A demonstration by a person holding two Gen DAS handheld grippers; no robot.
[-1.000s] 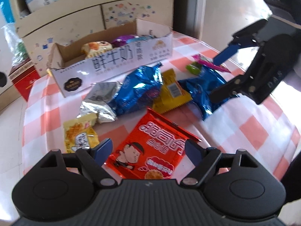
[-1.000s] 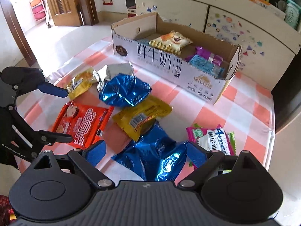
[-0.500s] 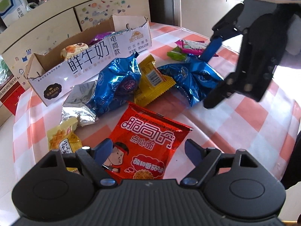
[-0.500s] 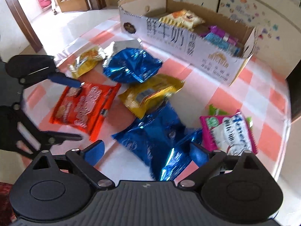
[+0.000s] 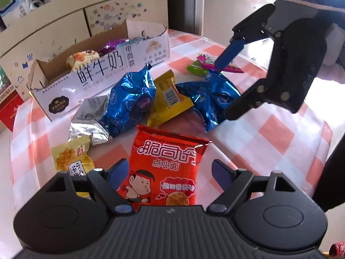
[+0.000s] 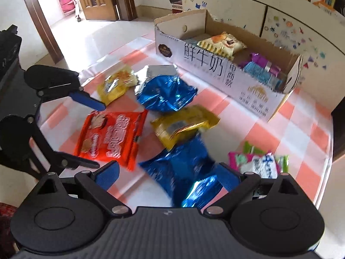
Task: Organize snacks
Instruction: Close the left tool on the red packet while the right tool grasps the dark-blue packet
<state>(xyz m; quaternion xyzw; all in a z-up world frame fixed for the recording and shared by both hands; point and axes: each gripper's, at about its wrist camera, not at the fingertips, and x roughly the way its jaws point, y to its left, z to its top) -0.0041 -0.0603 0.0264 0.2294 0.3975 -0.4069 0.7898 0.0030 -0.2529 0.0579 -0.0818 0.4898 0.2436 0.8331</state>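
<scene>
Snack packets lie on a checked tablecloth before a cardboard box point(image 5: 99, 71) point(image 6: 224, 71) that holds several snacks. My left gripper point(image 5: 168, 172) point(image 6: 94, 133) is open, its jaws straddling a red noodle packet point(image 5: 166, 166) point(image 6: 112, 136). My right gripper point(image 6: 170, 174) point(image 5: 226, 86) is open over a blue foil bag point(image 6: 183, 168) point(image 5: 209, 97). A second blue bag point(image 5: 129, 101) point(image 6: 166, 92), a yellow packet point(image 5: 168, 99) point(image 6: 183, 125), a silver packet point(image 5: 90, 116), a yellow biscuit packet point(image 5: 71, 157) point(image 6: 116, 84) and a pink-green packet point(image 6: 258, 161) point(image 5: 204, 64) lie around.
The table edge point(image 5: 327, 142) is close on the right in the left wrist view. A cabinet with stickers point(image 6: 291, 26) stands behind the box. A red box point(image 5: 8, 108) sits beside the table. An open doorway point(image 6: 64, 2) lies beyond.
My left gripper has moved closer over the red packet. My right gripper has lowered and advanced over the blue bag, which now lies between its fingers.
</scene>
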